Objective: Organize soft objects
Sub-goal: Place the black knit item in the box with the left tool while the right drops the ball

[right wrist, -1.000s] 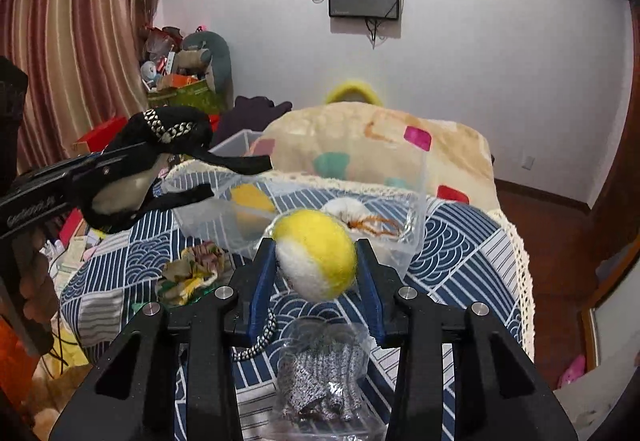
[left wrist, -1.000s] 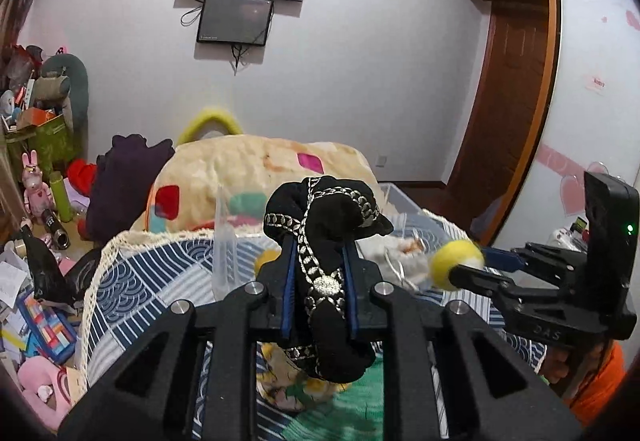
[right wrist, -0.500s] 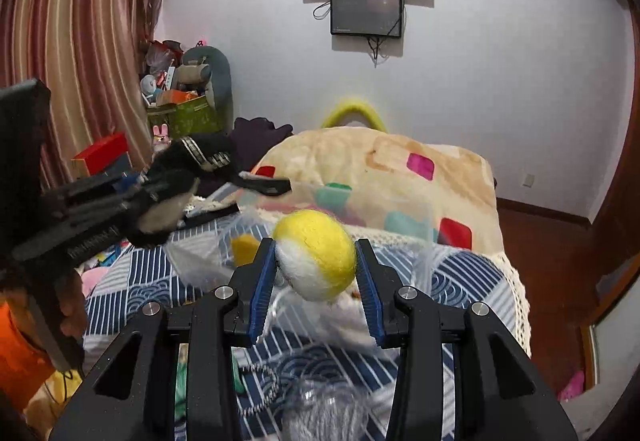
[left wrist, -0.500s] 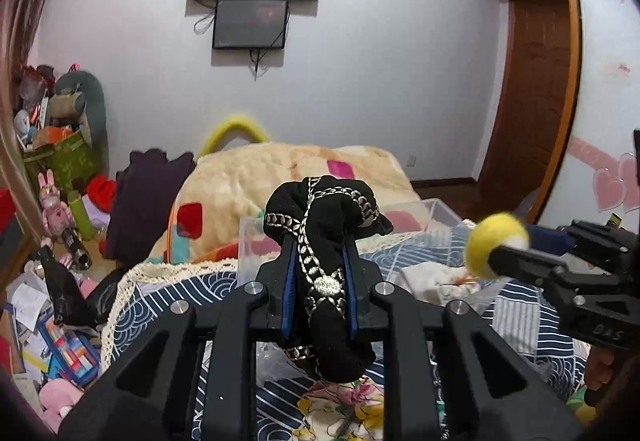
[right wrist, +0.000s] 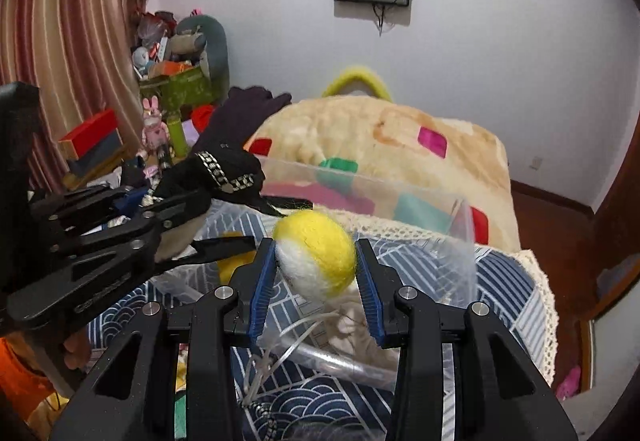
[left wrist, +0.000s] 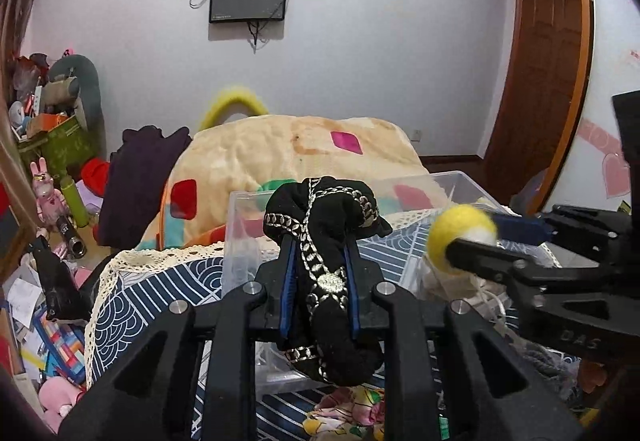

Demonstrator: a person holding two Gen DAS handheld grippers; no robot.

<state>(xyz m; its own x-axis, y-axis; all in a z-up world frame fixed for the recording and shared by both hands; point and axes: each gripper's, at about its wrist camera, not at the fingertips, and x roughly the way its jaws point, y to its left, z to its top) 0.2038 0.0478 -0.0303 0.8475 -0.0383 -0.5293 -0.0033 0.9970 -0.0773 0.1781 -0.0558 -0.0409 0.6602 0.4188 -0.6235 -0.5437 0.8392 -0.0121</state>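
Left gripper (left wrist: 318, 277) pinching the black scrunchie (left wrist: 326, 241), right gripper (right wrist: 316, 273) squeezing the yellow-and-white felt ball (right wrist: 316, 255), both hanging over the clear plastic bin (left wrist: 460, 181) on the bed. Risk: the ball bounces out, or the scrunchie's trim snags a finger.

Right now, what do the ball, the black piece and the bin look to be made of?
Yellow-and-white ball: probably felted wool, matte, with stray fibres fuzzing its outline. Black piece: soft woven or knit fabric, bunched, edged with shiny silver braid that looks metallic. Bin: clear, glossy, rigid-looking plastic; the blanket shows through its walls.
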